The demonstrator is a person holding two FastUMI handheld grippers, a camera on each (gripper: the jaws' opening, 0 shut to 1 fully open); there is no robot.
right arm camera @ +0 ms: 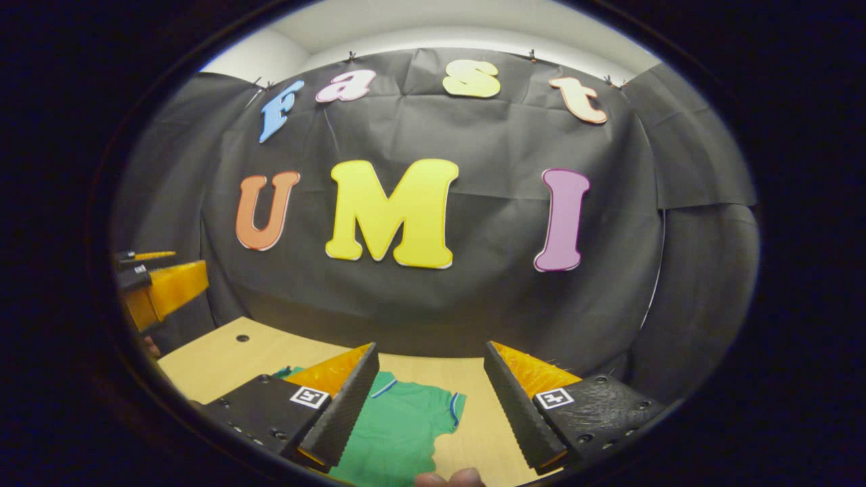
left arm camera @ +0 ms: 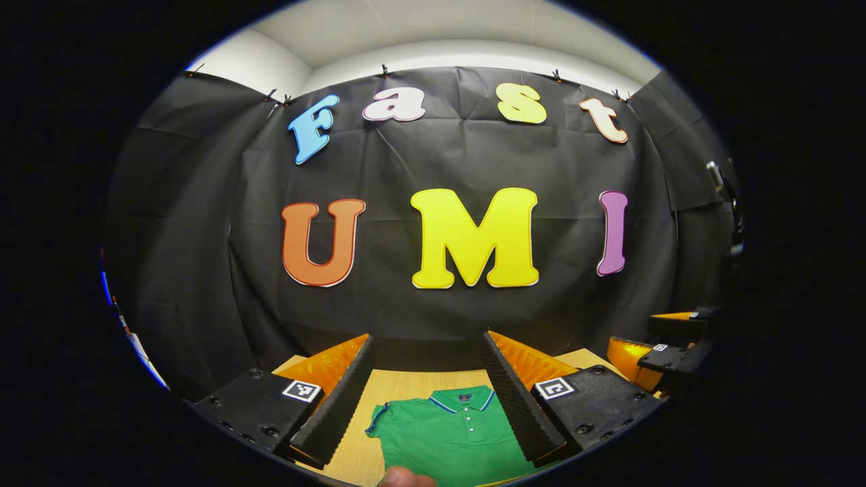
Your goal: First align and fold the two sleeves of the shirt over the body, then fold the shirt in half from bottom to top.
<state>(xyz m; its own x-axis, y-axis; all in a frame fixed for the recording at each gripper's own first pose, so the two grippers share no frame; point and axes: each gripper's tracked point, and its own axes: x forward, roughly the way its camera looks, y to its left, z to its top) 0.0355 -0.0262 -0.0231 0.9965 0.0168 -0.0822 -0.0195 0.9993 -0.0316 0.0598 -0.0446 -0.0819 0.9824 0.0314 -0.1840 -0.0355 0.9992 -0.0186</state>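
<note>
Left gripper view: the shirt (left arm camera: 450,436) lies flat on the table (left arm camera: 406,384), collar (left arm camera: 463,400) toward the booth wall and hem toward the camera, so its long axis runs straight away from the viewer. The left gripper (left arm camera: 427,392) hangs above it with its jaws spread wide and nothing between them; the collar and button placket sit in the gap between the two fingers, so the shirt is directly below and ahead. The shirt's sleeve (left arm camera: 380,421) on the left of this view juts out from the body, just beside the near finger (left arm camera: 338,406), and looks not yet folded over. A fingertip of the person's hand (left arm camera: 404,477) shows at the bottom edge, below the shirt. Right of the shirt, the right gripper (left arm camera: 666,352) is held raised, well apart from the cloth

Right gripper view: the shirt (right arm camera: 399,429) lies below and a little to the left of the right gripper (right arm camera: 428,399), whose jaws are also released and hold nothing. The other sleeve (right arm camera: 443,409), with its striped cuff, spreads out on the table (right arm camera: 223,362) between the two fingers, so this gripper looks nearer to that sleeve. Left of the shirt and higher up, the left gripper (right arm camera: 152,281) shows at the view's edge. A small hole (right arm camera: 242,337) in the table lies left of the shirt, beyond it. A hand (right arm camera: 450,479) shows at the bottom

Judgement: each gripper sits over its own sleeve, and nothing on the table stands between gripper and cloth; the sleeve fold appears not yet begun
</note>
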